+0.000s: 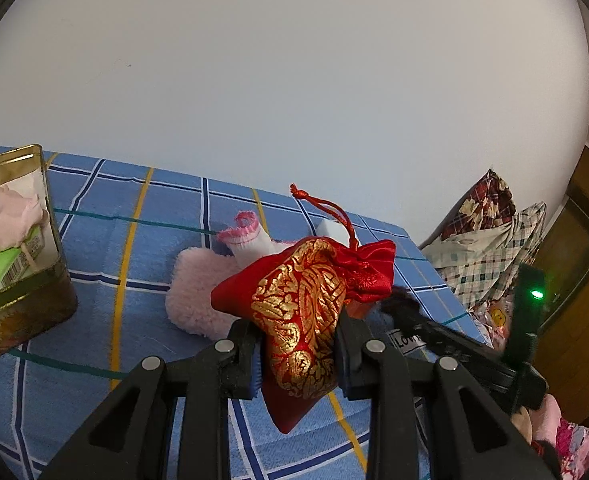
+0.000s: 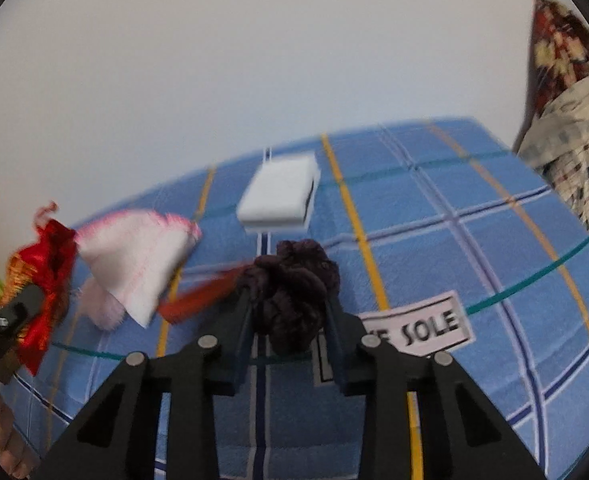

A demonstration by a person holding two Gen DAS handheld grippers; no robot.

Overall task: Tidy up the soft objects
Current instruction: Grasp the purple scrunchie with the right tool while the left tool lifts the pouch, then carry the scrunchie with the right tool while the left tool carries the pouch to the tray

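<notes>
A red satin drawstring pouch with gold brocade [image 1: 302,312] is clamped between the pads of the left gripper [image 1: 296,354], lifted above the blue checked blanket [image 1: 94,280]. Its long axis is tilted, the pointed bottom corner towards the camera and the gathered neck with its red cord up and away. A dark maroon velvet scrunchie [image 2: 294,296] is pinched by the right gripper [image 2: 288,336], whose jaws are closed on it. Farther off, a fluffy pink pad [image 1: 198,292], a white pink-trimmed sock [image 1: 250,240], a white rectangular block [image 2: 278,196] and a gold tin [image 1: 18,264] are seen.
</notes>
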